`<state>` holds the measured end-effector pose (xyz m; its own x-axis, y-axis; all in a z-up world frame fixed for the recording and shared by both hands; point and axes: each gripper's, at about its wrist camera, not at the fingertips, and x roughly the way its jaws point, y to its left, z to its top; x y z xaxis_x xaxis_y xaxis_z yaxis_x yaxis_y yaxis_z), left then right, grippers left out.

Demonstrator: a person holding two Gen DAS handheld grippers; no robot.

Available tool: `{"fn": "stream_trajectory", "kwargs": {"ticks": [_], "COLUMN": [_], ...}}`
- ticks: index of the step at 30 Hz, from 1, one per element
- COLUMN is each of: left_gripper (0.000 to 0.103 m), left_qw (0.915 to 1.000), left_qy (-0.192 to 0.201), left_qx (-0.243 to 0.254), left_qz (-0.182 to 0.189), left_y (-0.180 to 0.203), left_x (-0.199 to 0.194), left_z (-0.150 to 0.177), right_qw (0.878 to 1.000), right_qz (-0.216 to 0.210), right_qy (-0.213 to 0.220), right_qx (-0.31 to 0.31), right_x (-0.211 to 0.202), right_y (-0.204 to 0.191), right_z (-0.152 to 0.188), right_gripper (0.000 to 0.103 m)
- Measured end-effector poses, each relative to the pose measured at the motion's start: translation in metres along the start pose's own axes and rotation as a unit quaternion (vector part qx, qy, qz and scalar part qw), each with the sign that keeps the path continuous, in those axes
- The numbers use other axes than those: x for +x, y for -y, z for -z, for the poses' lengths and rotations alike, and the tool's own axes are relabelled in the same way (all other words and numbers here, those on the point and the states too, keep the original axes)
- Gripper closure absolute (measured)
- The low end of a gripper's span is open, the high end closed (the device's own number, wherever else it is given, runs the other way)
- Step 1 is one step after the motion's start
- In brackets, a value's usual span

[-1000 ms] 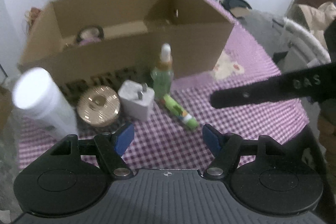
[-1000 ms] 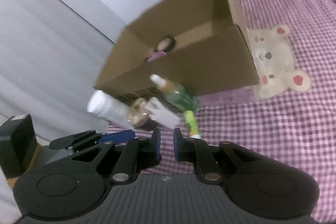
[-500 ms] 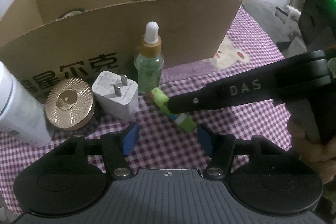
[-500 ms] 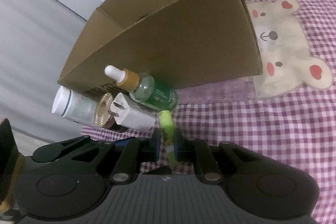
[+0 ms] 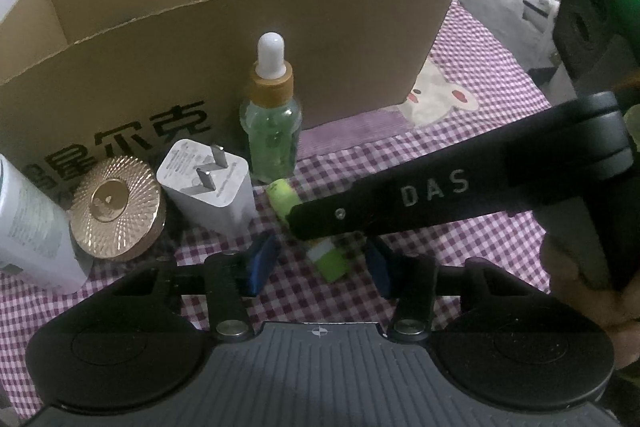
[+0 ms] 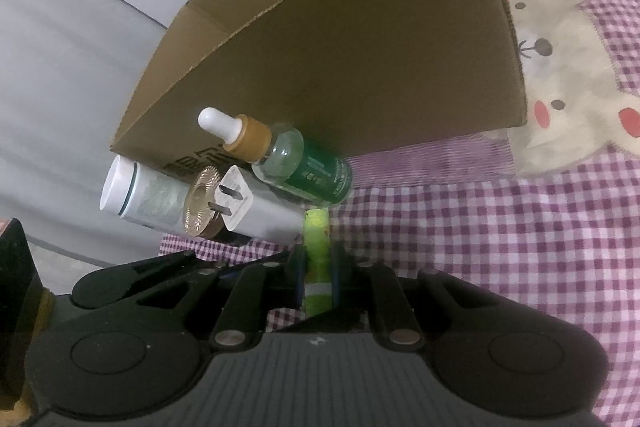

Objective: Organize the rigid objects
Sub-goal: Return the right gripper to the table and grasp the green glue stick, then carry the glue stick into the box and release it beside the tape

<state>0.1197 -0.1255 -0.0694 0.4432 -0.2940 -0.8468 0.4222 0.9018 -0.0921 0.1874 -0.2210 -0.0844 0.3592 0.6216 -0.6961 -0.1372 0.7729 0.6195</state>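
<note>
We look down on a purple-and-white checked tablecloth [image 5: 460,247] with a large open cardboard box [image 5: 224,39] standing on it toward twelve o'clock. Along the box's near wall a row of small things is lined up. At nine o'clock in the left wrist view stands a white tube bottle [image 5: 28,223], cut off by the edge. Just beside it, toward three o'clock, sits a round jar with a gold ribbed lid [image 5: 114,205], and next comes a white plug adapter [image 5: 210,187] with its two prongs pointing up. At one o'clock from the adapter stands a green dropper bottle [image 5: 272,123], upright, with a tan collar and a white bulb.

The green lip balm tube [image 6: 316,259] lies flat on the cloth in front of the dropper bottle, just beside the adapter.

Our right gripper [image 6: 316,277] has its two blue pads pressed against the sides of the tube, so it grips the lip balm near the tube's white band. In the left wrist view this gripper's black finger crosses in from three o'clock and covers the middle of the tube [image 5: 330,259].

Our left gripper [image 5: 320,263] sits low at six o'clock, its jaws closing, with the near end of the same tube lying between the blue pads [image 5: 260,259]; they do not touch it.

A bear appliqué [image 6: 568,83] lies on the cloth at two o'clock, beside the box's corner.
</note>
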Motion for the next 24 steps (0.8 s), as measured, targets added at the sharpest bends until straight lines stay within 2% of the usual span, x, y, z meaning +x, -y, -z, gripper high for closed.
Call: {"fn": "stream_trajectory", "kwargs": {"ticks": [6, 15, 19, 24], "left_gripper": [0.057, 0.060, 0.060, 0.060], "left_qw": [0.9994, 0.9994, 0.9988, 0.9965], "left_qy": [0.006, 0.015, 0.033, 0.070], "left_qx": [0.030, 0.030, 0.036, 0.046], "left_qz": [-0.019, -0.009, -0.006, -0.003], "left_y": [0.013, 0.018, 0.019, 0.022], "left_x": [0.003, -0.008, -0.029, -0.063], "left_z": [0.000, 0.003, 0.010, 0.020], "right_qw": [1.000, 0.999, 0.999, 0.998], "right_qz": [-0.007, -0.023, -0.027, -0.029], "right_qy": [0.006, 0.017, 0.029, 0.058], "right_qx": [0.006, 0.031, 0.027, 0.005], "right_x": [0.007, -0.006, -0.024, -0.046], "right_y": [-0.004, 0.002, -0.001, -0.026], "right_z": [0.003, 0.014, 0.020, 0.028], "right_gripper": [0.088, 0.088, 0.088, 0.088]}}
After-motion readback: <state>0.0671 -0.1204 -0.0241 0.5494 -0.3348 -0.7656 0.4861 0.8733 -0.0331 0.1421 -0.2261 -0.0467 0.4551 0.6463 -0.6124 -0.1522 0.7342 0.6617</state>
